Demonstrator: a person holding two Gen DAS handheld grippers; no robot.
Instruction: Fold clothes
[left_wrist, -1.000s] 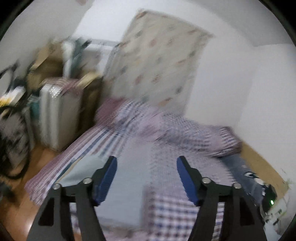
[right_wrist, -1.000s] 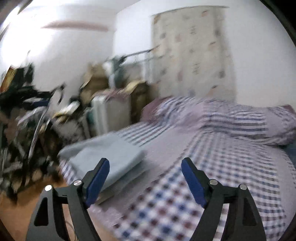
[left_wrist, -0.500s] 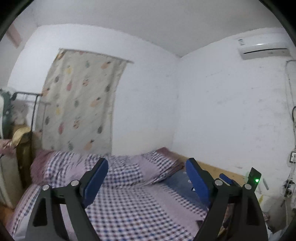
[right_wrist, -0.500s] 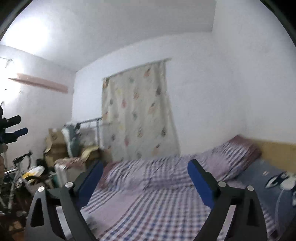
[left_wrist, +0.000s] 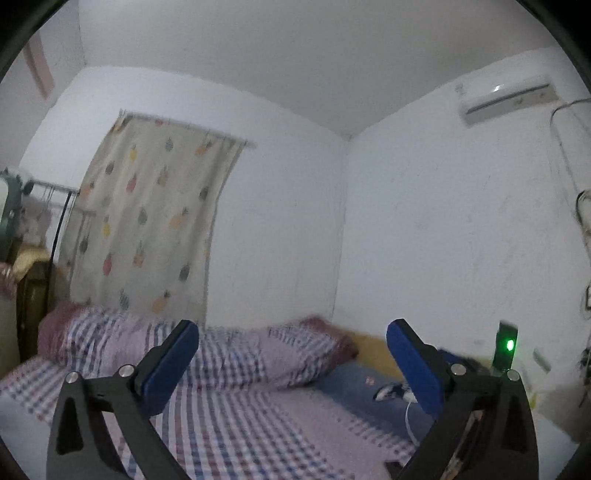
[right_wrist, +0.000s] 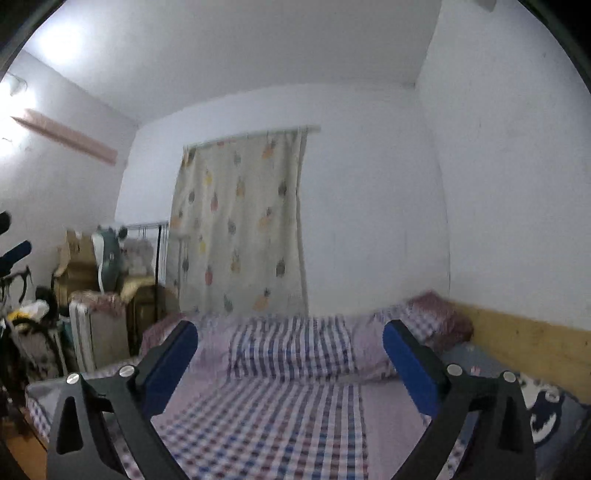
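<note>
Both grippers are held up over the bed (left_wrist: 258, 424), looking toward the far wall. The left gripper (left_wrist: 291, 363) has its claw spread wide with nothing between the blue pads (left_wrist: 171, 369). The right gripper (right_wrist: 290, 363) is just as wide and also holds nothing. No clothes can be made out for certain in either view; only a grey strip at the bed's near left edge (right_wrist: 44, 389) shows in the right view, too blurred to tell what it is. A checked sheet covers the bed, with a rolled checked quilt (right_wrist: 295, 347) along the far side under a pineapple-print curtain (right_wrist: 240, 229). A blue blanket (left_wrist: 354, 384) lies on the right of the bed. To the left stand a suitcase (right_wrist: 86, 332), boxes (right_wrist: 75, 254) and a bicycle (right_wrist: 14, 280). An air conditioner (left_wrist: 506, 98) hangs high on the right wall.
</note>
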